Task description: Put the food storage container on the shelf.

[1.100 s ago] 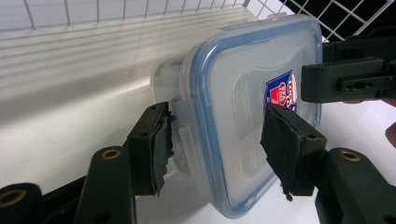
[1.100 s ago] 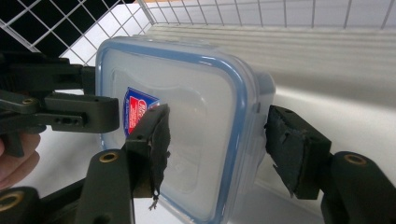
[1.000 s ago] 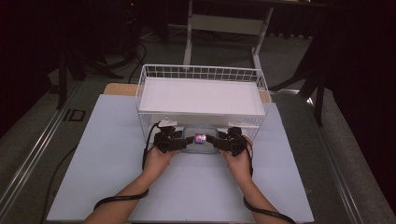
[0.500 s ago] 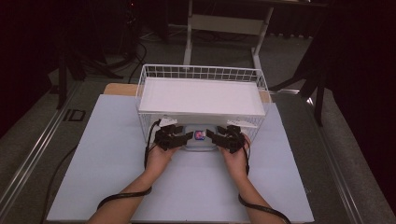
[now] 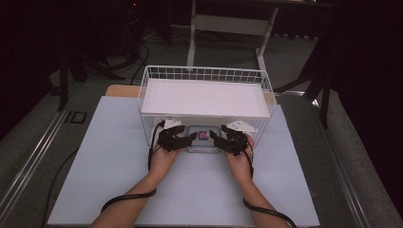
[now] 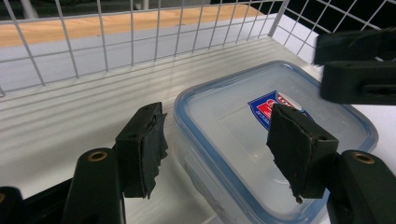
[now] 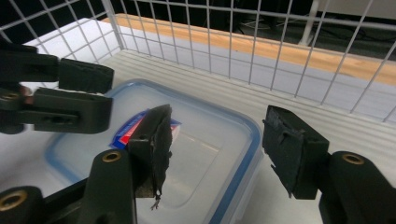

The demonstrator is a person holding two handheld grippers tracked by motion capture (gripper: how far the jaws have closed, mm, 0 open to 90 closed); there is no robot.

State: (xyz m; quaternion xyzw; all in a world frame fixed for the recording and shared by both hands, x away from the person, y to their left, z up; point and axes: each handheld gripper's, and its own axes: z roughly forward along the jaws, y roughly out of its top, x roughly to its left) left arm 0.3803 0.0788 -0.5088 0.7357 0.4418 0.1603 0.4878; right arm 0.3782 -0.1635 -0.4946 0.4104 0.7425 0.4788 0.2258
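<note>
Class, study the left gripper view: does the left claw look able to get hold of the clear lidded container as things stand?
Probably yes. The left claw, whose jaws have just been opening, already straddles a corner of the container, pads apart from it. The wire basket stands behind, not between, and the right claw works the far side.

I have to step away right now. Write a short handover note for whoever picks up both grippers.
Left gripper: jaws have just been opening; they straddle the near-left corner of the container, pads off it.
Right gripper: open, straddling the container's opposite corner, no pad pressing.
Container: clear plastic box with a blue-rimmed lid, lid on, red and blue sticker on top. It sits under the shelf of the white wire rack, at its front edge.
Done: container placed in the rack's lower level, it seems.
Left: probably back both grippers out clear of the wires.
</note>
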